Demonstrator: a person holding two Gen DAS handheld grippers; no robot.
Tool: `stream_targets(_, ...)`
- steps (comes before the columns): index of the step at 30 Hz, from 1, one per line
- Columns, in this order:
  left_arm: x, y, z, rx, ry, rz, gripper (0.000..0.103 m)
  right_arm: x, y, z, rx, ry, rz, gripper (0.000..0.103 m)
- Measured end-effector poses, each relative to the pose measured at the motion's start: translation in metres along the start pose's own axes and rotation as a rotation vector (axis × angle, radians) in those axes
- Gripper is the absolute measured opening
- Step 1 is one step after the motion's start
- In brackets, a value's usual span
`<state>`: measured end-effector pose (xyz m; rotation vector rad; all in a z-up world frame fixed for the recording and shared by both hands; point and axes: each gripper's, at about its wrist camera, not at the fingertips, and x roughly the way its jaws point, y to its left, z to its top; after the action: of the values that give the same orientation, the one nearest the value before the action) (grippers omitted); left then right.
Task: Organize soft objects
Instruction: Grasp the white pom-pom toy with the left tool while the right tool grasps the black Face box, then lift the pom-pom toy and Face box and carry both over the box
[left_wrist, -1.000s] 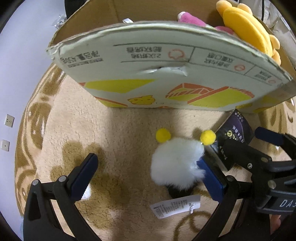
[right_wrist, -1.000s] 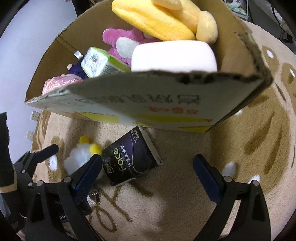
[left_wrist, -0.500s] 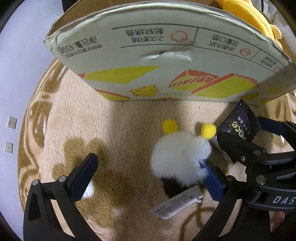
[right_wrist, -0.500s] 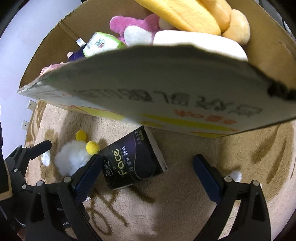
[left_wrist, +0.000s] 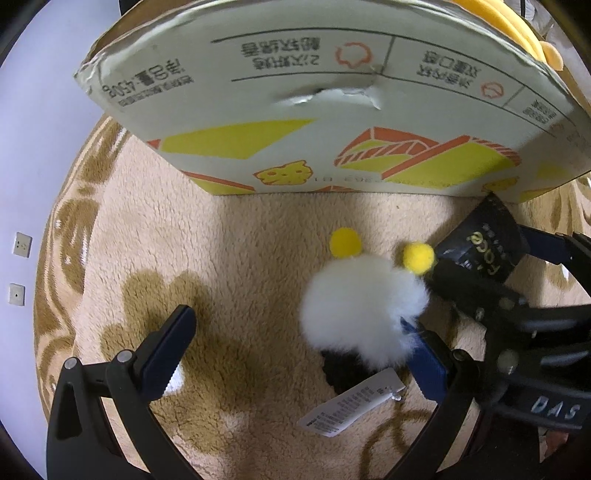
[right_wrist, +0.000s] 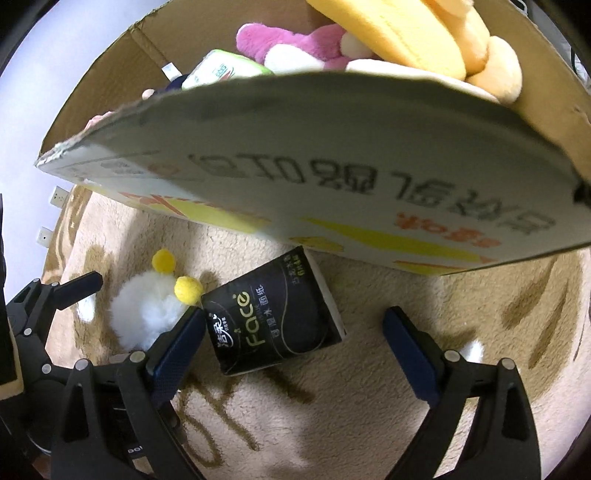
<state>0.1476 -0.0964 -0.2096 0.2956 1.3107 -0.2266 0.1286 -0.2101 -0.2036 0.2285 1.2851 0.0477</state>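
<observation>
Box (left_wrist: 332, 110) nearer; both grippers agape

Spread wide, left gripper (left_wrist: 295, 350) low before cardboard box (left_wrist: 332, 110); white fluffy toy (left_wrist: 364, 310) against its right finger, black tissue pack (left_wrist: 484, 247) near box's right corner.

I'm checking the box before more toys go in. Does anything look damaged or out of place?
Yes. The box has a torn gash in its near wall, and its top edge is ragged. A white pompom toy and a black tissue pack lie on the rug outside the box.
</observation>
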Motion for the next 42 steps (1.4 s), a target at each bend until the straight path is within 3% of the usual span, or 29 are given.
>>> stream_targets(5,0.0,-0.001,0.002,0.004,-0.006,-0.005,0.103,-0.01,-0.007,0.0,0.017,-0.03,0.002,0.07)
stream_targets(8,-0.002,-0.005,0.003,0.021,-0.019,0.005,0.101,-0.011,-0.007,0.0,0.022,-0.029,0.003,0.068)
stream_targets(14,-0.008,-0.015,0.003,0.055,-0.043,-0.013,0.079,-0.012,-0.002,-0.003,0.006,-0.035,-0.007,0.066)
stream_targets(17,-0.011,-0.018,0.002,0.058,-0.053,-0.03,0.063,-0.015,-0.002,-0.004,0.026,-0.046,-0.004,0.066)
stream_targets(21,-0.016,-0.018,0.002,0.055,-0.072,-0.037,0.035,-0.022,-0.009,-0.006,0.049,-0.067,0.008,0.066)
stream_targets(24,-0.019,-0.017,0.001,0.044,-0.073,-0.052,0.028,-0.028,-0.011,-0.009,0.058,-0.084,0.017,0.066)
stream_targets(35,-0.044,0.005,-0.021,0.008,-0.111,-0.074,0.024,-0.061,-0.012,-0.017,0.075,-0.187,0.031,0.066)
stream_targets(42,-0.082,0.026,-0.04,-0.029,-0.215,-0.047,0.024,-0.084,-0.018,-0.023,0.078,-0.274,0.013,0.066)
